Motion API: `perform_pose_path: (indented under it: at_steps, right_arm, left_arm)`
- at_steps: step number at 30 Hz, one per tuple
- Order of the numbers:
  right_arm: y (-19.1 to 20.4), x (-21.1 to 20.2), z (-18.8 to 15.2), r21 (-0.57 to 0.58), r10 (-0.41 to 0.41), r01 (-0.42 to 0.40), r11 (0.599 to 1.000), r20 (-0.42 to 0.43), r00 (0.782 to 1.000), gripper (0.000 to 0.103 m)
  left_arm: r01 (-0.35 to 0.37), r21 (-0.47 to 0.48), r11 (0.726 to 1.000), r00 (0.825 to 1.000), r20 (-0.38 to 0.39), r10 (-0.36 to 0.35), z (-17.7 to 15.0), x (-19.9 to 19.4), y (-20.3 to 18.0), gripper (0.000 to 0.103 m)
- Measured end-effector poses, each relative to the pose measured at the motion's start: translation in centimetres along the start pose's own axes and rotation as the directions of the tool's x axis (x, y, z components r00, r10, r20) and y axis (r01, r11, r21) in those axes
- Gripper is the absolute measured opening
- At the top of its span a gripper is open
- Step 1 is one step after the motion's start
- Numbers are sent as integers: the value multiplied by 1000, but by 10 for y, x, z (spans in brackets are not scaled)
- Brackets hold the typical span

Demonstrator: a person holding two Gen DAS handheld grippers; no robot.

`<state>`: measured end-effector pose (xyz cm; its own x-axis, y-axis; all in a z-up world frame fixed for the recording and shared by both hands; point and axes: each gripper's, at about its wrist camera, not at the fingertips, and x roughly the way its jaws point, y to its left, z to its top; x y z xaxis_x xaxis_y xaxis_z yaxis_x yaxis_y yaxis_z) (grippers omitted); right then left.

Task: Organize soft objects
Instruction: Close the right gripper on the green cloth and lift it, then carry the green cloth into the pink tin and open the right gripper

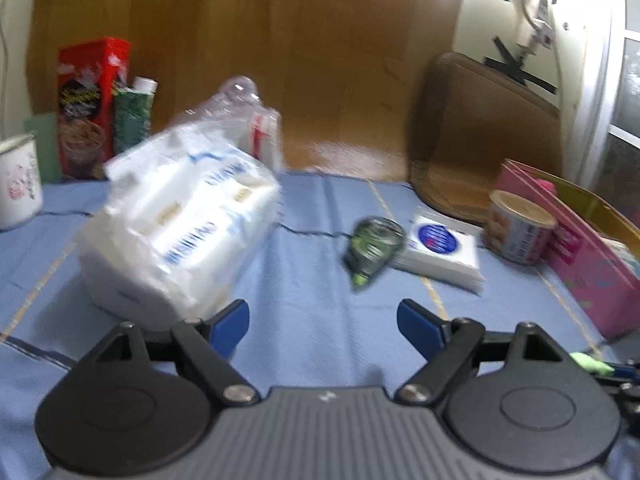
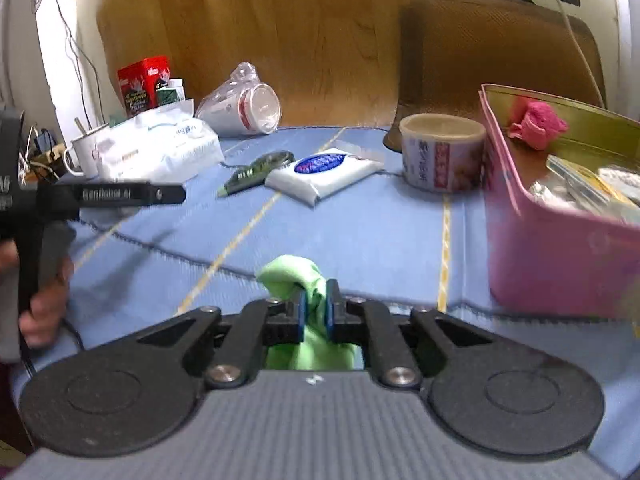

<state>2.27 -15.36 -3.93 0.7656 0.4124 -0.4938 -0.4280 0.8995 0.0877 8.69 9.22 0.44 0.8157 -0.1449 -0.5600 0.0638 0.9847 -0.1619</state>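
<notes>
My right gripper point(image 2: 315, 307) is shut on a green cloth point(image 2: 294, 276) and holds it low over the blue tablecloth point(image 2: 360, 240), left of the pink bin point(image 2: 560, 256). A pink cloth point(image 2: 536, 120) lies inside that bin. My left gripper point(image 1: 322, 320) is open and empty above the cloth, just right of a big white tissue pack point(image 1: 176, 220). A small flat tissue pack point(image 1: 440, 248) lies ahead to the right; it also shows in the right wrist view point(image 2: 324, 172). The left gripper's body shows at the left of the right wrist view point(image 2: 100, 196).
A green tape dispenser point(image 1: 372, 248) lies beside the small pack. A tin can point(image 1: 516, 228) stands next to the pink bin point(image 1: 580, 256). A bagged stack of cups point(image 2: 244, 108), a red box point(image 1: 88, 108), a carton and a white mug point(image 1: 18, 184) are at the back left. A brown chair point(image 2: 492, 60) stands behind.
</notes>
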Motion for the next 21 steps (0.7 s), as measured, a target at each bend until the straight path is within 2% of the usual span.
perform_pose_path:
  at_steps: [1,3,4,5,6,11,13,16,18,19,20,21]
  right_arm:
    - [2,-2,-1,-30,-8,8,1000,6,1000,16]
    - [3,-4,-1,-70,-3,4,998,17,1000,27]
    - [5,-4,-1,-73,16,-14,997,21,1000,48]
    - [3,-7,-2,-69,29,-27,997,29,999,65]
    - [1,-9,-5,-67,37,-34,997,41,998,67]
    - [3,-6,-13,-115,18,-13,993,49,999,67]
    - [2,-4,-15,-112,13,-8,994,45,999,67]
    - [-2,-4,-21,-108,14,-9,994,39,999,66]
    - [-5,-6,-23,-106,24,-19,994,47,999,65]
    - [-5,-7,-24,-109,31,-25,994,52,998,58]
    - [-6,-8,-25,-115,39,-32,993,59,997,45]
    - [-6,-9,-25,-121,37,-29,992,65,997,37]
  left_arm:
    - [32,-14,999,999,-15,-32,-1,-2,-3,90]
    - [103,-27,994,994,-36,-104,-3,-8,-15,90]
    - [133,-16,991,990,-41,-134,-3,-12,-25,90]
    - [155,-2,988,987,-44,-155,-4,-15,-34,90]
    - [180,16,983,983,-49,-179,-3,-19,-44,90]
    - [291,101,951,955,-90,-282,-4,-31,-96,90]
    - [297,136,945,951,-124,-282,-8,-30,-113,88]
    - [308,176,935,942,-198,-273,-16,-18,-135,75]
    - [313,189,931,931,-255,-262,-22,-9,-145,60]
    - [319,189,929,924,-280,-261,-24,-5,-149,56]
    - [326,184,927,918,-298,-264,-27,-1,-151,53]
    - [328,185,927,918,-293,-266,-26,-1,-151,52]
